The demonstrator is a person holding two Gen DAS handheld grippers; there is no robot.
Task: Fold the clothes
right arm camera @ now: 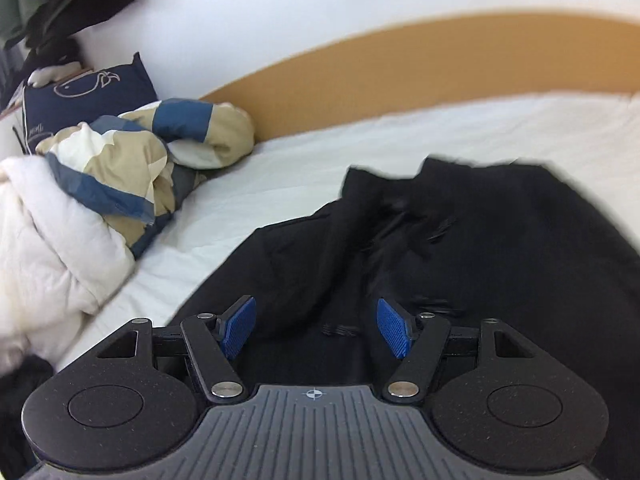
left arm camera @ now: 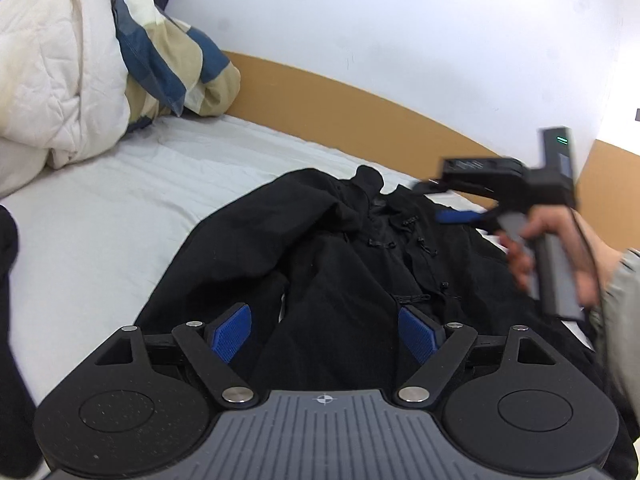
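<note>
A black jacket (left arm camera: pixel 344 248) with toggle fastenings lies spread and rumpled on the white bed sheet (left arm camera: pixel 132 208). My left gripper (left arm camera: pixel 326 332) hovers over its near part, blue pads wide apart, nothing between them. The right gripper (left arm camera: pixel 448 204) shows in the left wrist view at the right, held by a hand (left arm camera: pixel 560 256) above the jacket's far side. In the right wrist view the jacket (right arm camera: pixel 460 256) fills the lower right, blurred, and my right gripper (right arm camera: pixel 316 328) stands open above it with empty jaws.
A white quilt (left arm camera: pixel 52 80) and a blue, beige and white cover (left arm camera: pixel 168 52) are piled at the left. A navy whale pillow (right arm camera: pixel 80 96) leans behind them. An orange bed board (left arm camera: pixel 360 120) runs along the white wall. Dark cloth (left arm camera: pixel 8 320) lies at the left edge.
</note>
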